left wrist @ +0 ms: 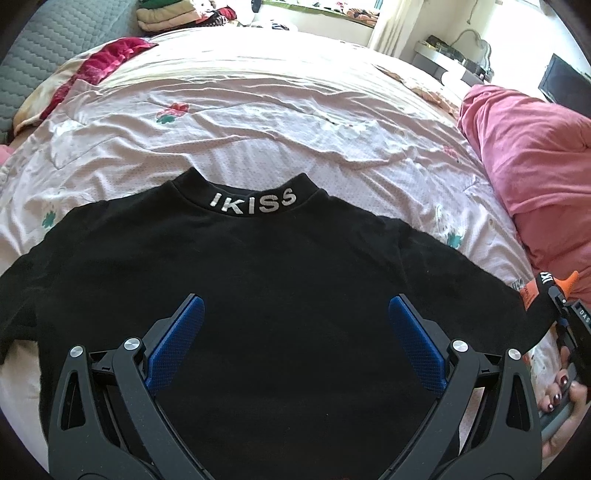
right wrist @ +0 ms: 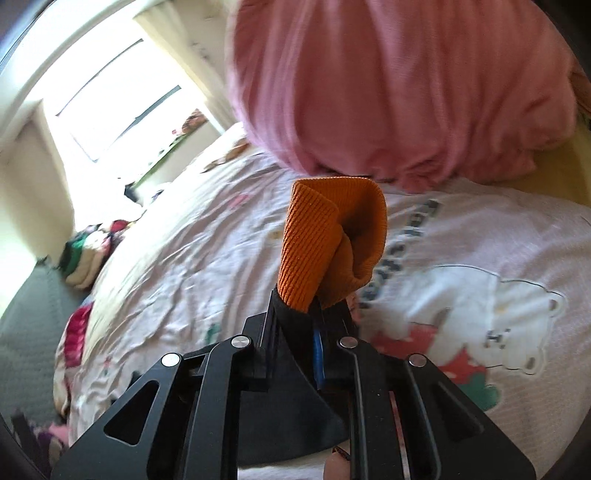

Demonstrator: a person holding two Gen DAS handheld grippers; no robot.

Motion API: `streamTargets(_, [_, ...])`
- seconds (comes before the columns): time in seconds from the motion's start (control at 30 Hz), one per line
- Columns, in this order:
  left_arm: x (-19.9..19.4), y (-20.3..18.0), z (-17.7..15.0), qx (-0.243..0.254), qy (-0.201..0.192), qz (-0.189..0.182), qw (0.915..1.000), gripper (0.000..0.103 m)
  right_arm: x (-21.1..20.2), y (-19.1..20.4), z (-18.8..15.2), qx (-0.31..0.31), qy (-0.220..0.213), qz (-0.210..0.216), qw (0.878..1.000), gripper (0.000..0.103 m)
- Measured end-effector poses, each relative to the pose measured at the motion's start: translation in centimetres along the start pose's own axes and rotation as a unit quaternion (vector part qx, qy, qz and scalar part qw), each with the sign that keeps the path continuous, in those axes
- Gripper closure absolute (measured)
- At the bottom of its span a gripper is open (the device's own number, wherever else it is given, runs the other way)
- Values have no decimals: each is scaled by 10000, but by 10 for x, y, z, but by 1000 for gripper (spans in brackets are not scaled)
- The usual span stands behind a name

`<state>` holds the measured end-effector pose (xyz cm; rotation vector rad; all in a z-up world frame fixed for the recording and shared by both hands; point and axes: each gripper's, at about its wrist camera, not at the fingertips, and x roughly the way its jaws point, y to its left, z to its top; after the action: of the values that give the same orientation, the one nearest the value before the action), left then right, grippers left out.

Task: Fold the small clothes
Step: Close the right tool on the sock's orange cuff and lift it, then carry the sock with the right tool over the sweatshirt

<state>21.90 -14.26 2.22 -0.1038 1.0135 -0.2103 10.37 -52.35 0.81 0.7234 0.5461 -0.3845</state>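
A black top (left wrist: 277,266) with "IKISS" on its collar (left wrist: 255,201) lies flat on the bed, collar pointing away. My left gripper (left wrist: 295,301) hovers over its chest, blue pads wide open and holding nothing. The top's right sleeve ends in an orange cuff (left wrist: 533,291). My right gripper (left wrist: 557,299) is shut on that sleeve end at the right edge of the left wrist view. In the right wrist view the orange cuff (right wrist: 325,240) sticks up crumpled out of the right gripper (right wrist: 314,302), lifted above the sheet, with black sleeve fabric pinched between the jaws.
The pale floral sheet (left wrist: 258,110) covers the bed. A pink bundle of bedding (left wrist: 535,166) (right wrist: 388,92) lies close to the right. A red cloth (left wrist: 110,59) and a stack of folded clothes (left wrist: 177,14) are at the far side. A hand with painted nails (left wrist: 557,391) holds the right gripper.
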Motion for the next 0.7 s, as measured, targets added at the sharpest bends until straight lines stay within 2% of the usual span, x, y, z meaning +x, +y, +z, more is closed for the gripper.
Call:
streamTargets(0.37, [-11,16,1,-162,-100,88,9998,9,-12,49,-22,-857,-2,565,9947,89])
streamTargets(0.7, [-15,36,-2,-396,-88,94,9991,9,-16,94,-51,-1877,128,746,9793,89])
